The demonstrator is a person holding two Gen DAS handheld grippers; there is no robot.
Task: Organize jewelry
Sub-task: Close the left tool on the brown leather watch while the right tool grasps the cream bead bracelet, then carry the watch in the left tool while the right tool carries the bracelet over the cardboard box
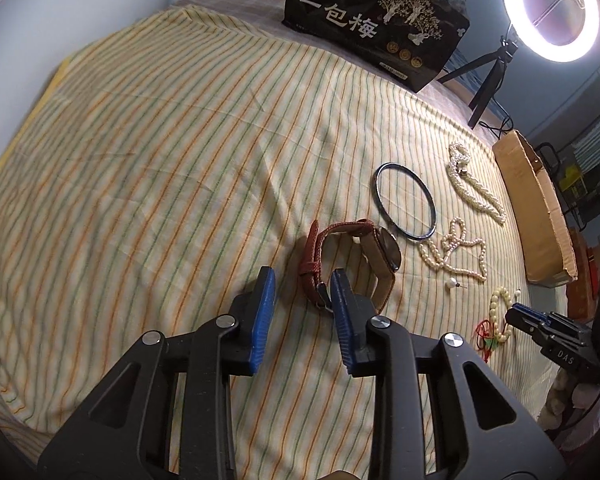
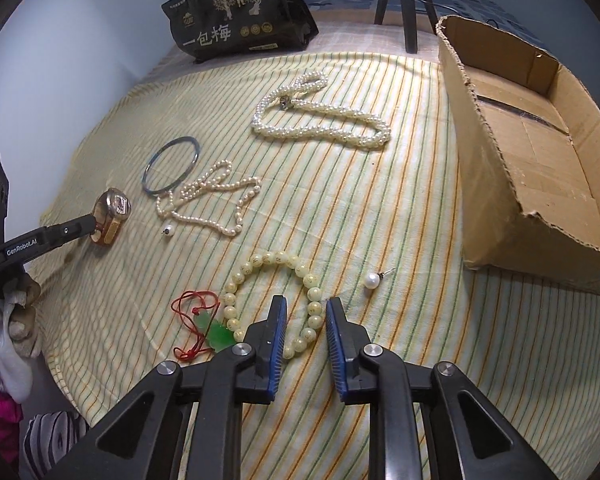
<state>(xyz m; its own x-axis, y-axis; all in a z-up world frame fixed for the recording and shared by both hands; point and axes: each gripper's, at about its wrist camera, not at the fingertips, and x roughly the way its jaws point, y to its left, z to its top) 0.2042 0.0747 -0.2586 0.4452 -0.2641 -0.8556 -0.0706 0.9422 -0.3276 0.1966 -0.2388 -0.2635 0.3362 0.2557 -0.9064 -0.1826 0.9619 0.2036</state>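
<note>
Jewelry lies spread on the striped cloth [image 2: 380, 216], and we log each piece by frame position. In the right wrist view the right gripper [image 2: 306, 306] sits at lower centre with its blue pads parted by a moderate gap; part of the cream bead bracelet [image 2: 260, 264] lies between them, and we cannot tell whether either pad touches a bead. A green pendant on a red cord [image 2: 214, 330] sits just left of that bracelet, at lower left of centre. A loose pearl earring [image 2: 372, 281] lies to the right of the bracelet, apart from it. Higher in the frame we note a thin pearl strand [image 2: 220, 196] at centre left, a dark metal bangle [image 2: 171, 165] touching its upper left end, and a thick twisted pearl necklace [image 2: 320, 120] at upper centre. The cardboard box [image 2: 484, 128] stands open at the right edge. In the left wrist view the left gripper [image 1: 302, 280] is at lower centre, pads well apart and holding nothing; its right pad overlaps the red strap of the watch [image 1: 348, 256], contact unclear. A black printed bag [image 1: 376, 20] and a lit ring light [image 1: 556, 8] occupy the top right.
</note>
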